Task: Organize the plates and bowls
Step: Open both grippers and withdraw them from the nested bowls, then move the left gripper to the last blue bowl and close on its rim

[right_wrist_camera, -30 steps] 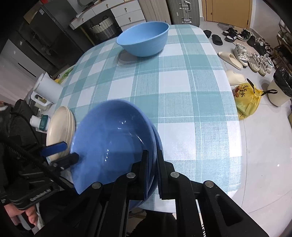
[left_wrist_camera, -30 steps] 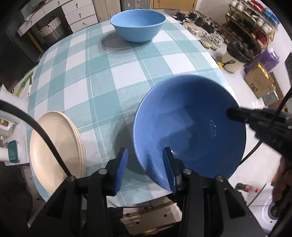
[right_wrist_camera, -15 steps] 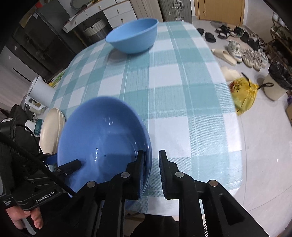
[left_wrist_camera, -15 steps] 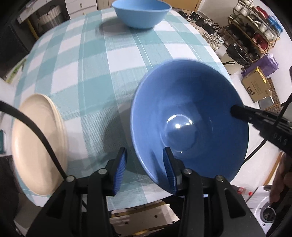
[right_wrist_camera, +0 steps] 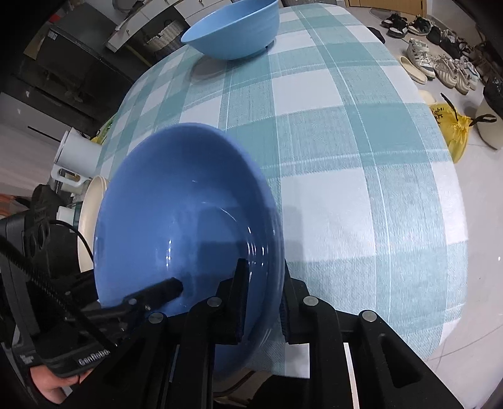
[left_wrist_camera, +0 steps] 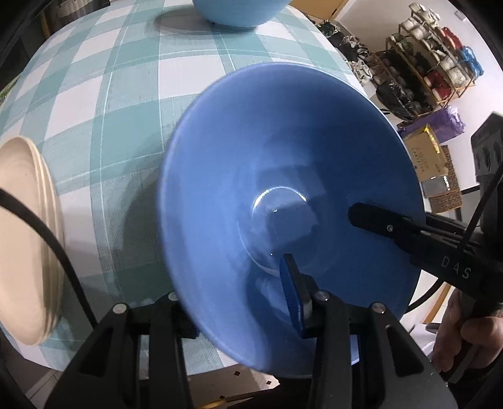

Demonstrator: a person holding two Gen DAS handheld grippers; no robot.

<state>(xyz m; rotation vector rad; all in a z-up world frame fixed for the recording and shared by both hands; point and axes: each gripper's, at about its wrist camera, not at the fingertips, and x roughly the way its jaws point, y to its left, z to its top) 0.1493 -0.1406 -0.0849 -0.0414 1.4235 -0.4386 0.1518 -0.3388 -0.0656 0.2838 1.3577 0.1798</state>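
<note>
A dark blue bowl (left_wrist_camera: 283,176) is held tilted above the near edge of the checked table (left_wrist_camera: 132,94). My left gripper (left_wrist_camera: 239,299) straddles its near rim, one finger inside, one outside and hidden; the jaws look apart. My right gripper (right_wrist_camera: 261,299) straddles the bowl's (right_wrist_camera: 176,220) opposite rim with a small gap between its pads. A light blue bowl (left_wrist_camera: 239,12) stands at the far side of the table; it also shows in the right wrist view (right_wrist_camera: 235,28). Cream plates (left_wrist_camera: 25,239) are stacked at the left edge.
The round table carries a teal and white checked cloth (right_wrist_camera: 345,157). Shoes (right_wrist_camera: 440,59) and a yellow bag (right_wrist_camera: 452,122) lie on the floor to the right. A shelf rack (left_wrist_camera: 433,63) and a cardboard box (left_wrist_camera: 430,160) stand beyond the table. A white jug (right_wrist_camera: 78,154) stands at the left.
The dark blue bowl has risen and tilted toward the left camera. The left gripper's fingers have moved over its rim. The right gripper's fingers have parted slightly around the rim.
</note>
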